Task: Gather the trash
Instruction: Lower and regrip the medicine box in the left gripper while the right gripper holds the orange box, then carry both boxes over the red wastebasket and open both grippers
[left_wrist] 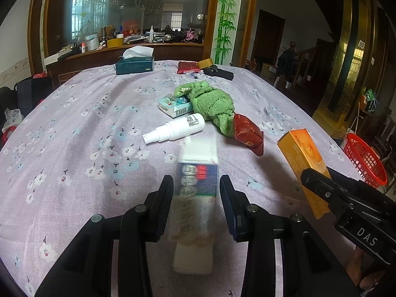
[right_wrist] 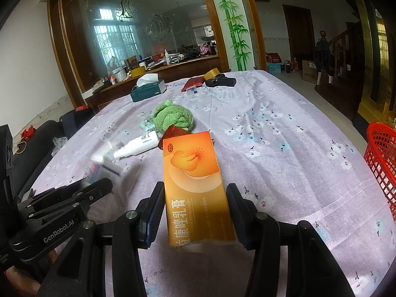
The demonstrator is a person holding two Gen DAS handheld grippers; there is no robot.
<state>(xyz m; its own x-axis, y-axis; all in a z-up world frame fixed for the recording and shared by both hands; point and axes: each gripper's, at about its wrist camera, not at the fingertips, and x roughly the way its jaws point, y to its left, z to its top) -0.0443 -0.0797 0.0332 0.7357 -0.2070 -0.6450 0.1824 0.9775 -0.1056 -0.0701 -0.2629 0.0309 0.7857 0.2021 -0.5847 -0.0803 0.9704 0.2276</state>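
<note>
The left gripper (left_wrist: 195, 198) has a blurry white box (left_wrist: 196, 188) between its fingers; I cannot tell if it squeezes. The right gripper (right_wrist: 195, 210) holds an orange box (right_wrist: 195, 185) above the table (right_wrist: 284, 148), near the red basket (right_wrist: 382, 163).

orange box (right_wrist: 195, 185): "OTC" in a red oval, large "康唑乳膏", smaller Latin line ending "Nitrate cream" | left gripper (right_wrist: 71, 203): "GenRobot.AI" | right gripper (left_wrist: 366, 237): "DAS" | blurred carton (left_wrist: 195, 198): print unreadable
</note>
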